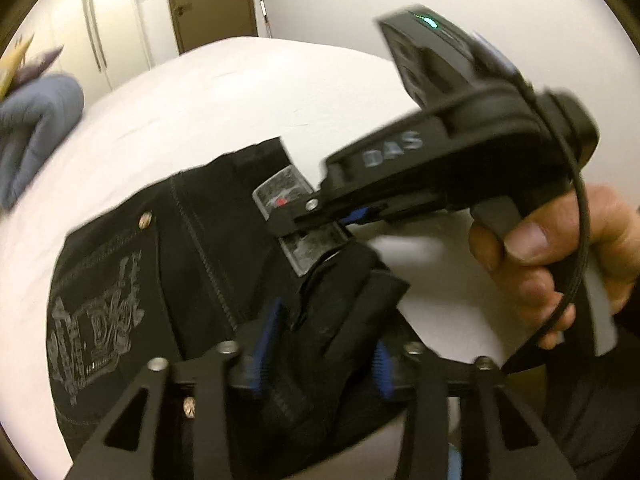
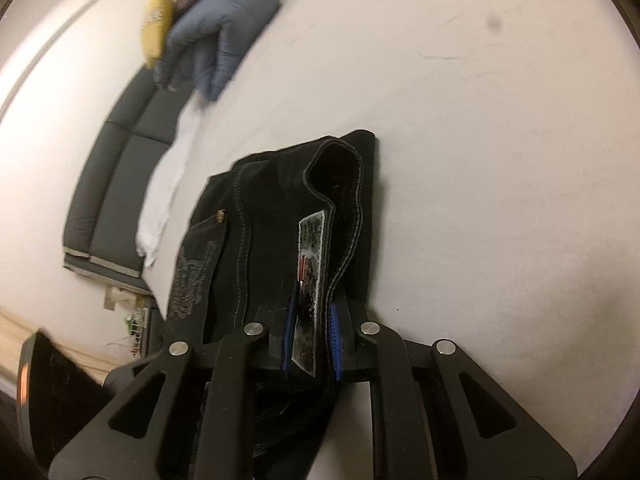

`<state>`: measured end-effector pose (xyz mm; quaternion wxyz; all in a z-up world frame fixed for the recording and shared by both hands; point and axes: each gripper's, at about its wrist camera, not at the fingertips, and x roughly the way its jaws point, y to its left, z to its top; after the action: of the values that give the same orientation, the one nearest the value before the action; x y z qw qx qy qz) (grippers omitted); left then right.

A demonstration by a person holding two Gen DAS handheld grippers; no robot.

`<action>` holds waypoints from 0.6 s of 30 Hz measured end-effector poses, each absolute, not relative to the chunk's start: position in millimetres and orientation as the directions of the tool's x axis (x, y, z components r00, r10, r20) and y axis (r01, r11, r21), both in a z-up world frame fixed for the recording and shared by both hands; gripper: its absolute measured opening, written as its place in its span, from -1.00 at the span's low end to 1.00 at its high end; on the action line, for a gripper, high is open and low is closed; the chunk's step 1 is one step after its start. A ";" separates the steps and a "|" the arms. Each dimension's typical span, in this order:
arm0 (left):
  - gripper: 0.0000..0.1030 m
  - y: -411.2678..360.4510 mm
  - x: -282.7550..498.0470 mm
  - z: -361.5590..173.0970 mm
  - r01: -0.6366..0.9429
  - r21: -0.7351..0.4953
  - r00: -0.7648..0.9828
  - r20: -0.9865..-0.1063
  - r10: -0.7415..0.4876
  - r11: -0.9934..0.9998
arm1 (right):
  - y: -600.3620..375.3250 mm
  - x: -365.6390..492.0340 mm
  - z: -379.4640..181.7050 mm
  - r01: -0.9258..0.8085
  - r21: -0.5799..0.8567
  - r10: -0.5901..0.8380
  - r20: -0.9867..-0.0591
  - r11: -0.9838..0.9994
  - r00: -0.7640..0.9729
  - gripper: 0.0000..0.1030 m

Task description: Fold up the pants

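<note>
Black pants (image 1: 192,264) with grey stitching and an embroidered back pocket lie on a white bed (image 1: 200,100). My left gripper (image 1: 320,356) is shut on a bunched fold of the waistband near the bottom of its view. My right gripper (image 1: 316,216) shows in the left wrist view from the right, shut on the waistband at the grey label patch (image 1: 280,196). In the right wrist view the right gripper (image 2: 312,332) clamps that label patch (image 2: 314,248) and waistband edge; the pants (image 2: 256,232) stretch away over the bed (image 2: 480,120).
A blue-grey quilt (image 2: 216,36) and a yellow cushion (image 2: 156,20) sit at the bed's far end, the quilt also in the left wrist view (image 1: 36,128). A dark grey couch (image 2: 120,152) stands beside the bed. A brown door (image 1: 208,0) and white wardrobe (image 1: 108,20) are behind.
</note>
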<state>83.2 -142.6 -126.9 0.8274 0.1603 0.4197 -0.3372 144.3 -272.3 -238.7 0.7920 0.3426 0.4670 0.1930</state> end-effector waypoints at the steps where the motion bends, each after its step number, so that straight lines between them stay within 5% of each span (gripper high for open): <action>1: 0.20 -131.2 83.4 -121.6 0.688 -0.048 0.414 -0.794 -0.446 0.725 | -272.8 143.5 -237.7 0.017 0.730 0.631 -0.603 0.684 0.489 -0.65; 3: 0.41 -100.3 81.5 -105.5 0.664 -0.090 0.431 -0.765 -0.479 0.742 | -274.7 141.7 -234.2 0.039 0.734 0.630 -0.607 0.678 0.484 -0.58; 10: 0.43 6.5 108.7 -76.0 0.502 -0.140 0.530 -0.730 -0.431 0.853 | -284.3 118.6 -195.3 0.111 0.657 0.496 -0.658 0.745 0.567 -0.49; 14: 0.40 40.6 143.5 -89.6 0.423 -0.127 0.512 -0.784 -0.352 0.897 | -247.2 109.0 -168.4 0.008 0.640 0.523 -0.635 0.768 0.568 -0.49; 18: 0.38 31.6 162.4 -119.0 0.448 -0.065 0.429 -0.860 -0.278 0.892 | -213.8 107.9 -203.3 0.051 0.523 0.445 -0.769 0.851 0.459 -0.54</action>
<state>162.4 31.6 -119.0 0.8407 0.0870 0.4889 -0.2159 107.9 -213.8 -203.3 0.8184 0.2449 0.5058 0.1204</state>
